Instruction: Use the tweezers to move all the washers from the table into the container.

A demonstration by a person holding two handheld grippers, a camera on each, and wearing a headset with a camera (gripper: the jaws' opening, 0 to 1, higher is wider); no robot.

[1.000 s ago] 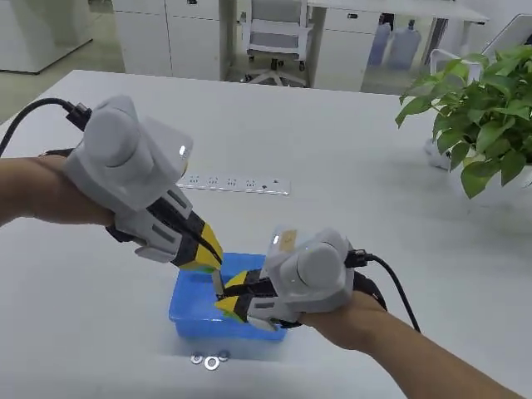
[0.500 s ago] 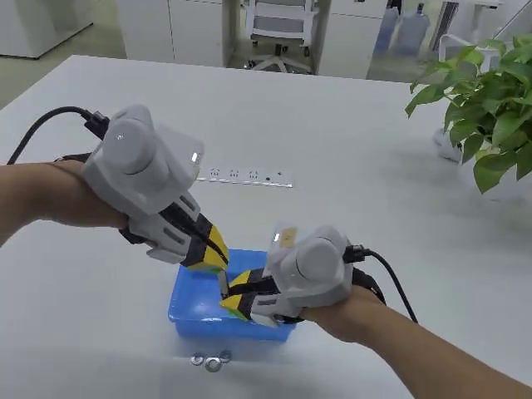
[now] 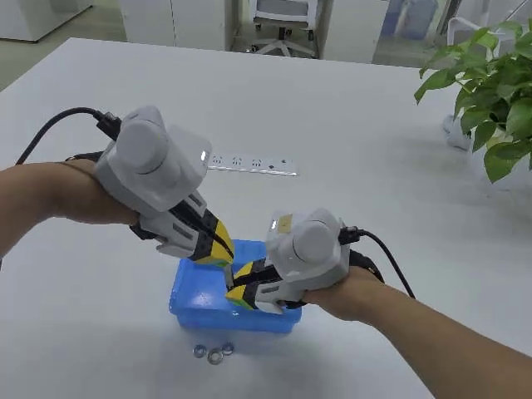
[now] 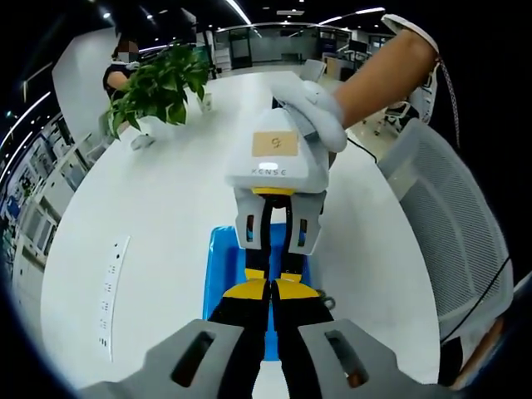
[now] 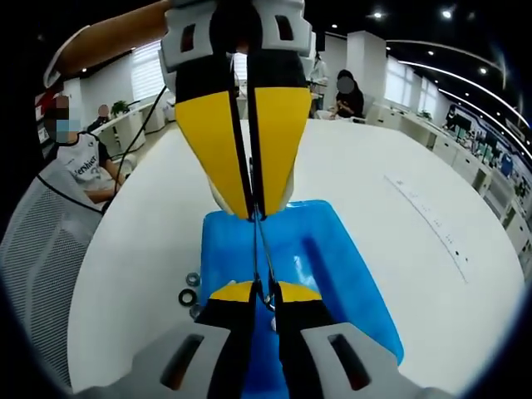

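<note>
Pinches one end of the thin metal tweezers point(image 5: 256, 241) between the yellow jaws of the left gripper point(image 4: 268, 291), with no more than a slit left between them. Meets the right gripper point(image 5: 253, 293) almost tip to tip. There too, jaws drawn close together, with the other end of the tweezers running down into the narrow gap. Cannot tell whether anything sits at that end of the tweezers: too small and half hidden.

Hangs both pairs of jaws over the open blue container point(image 3: 196, 301), the left gripper slanting down from the far left in the head view, the right gripper reaching in from the near right. Looks bare on the blue floor wherever it shows past the jaws.

Leaves three washers point(image 3: 214, 352) in a tight cluster on the white table point(image 3: 349, 125), just beside the container's near wall, apart from both grippers.

Farther out on the table: a white power strip point(image 3: 249, 164) lying flat beyond the left gripper, and a leafy green plant point(image 3: 499, 75) at the far right edge, well apart from the work.
</note>
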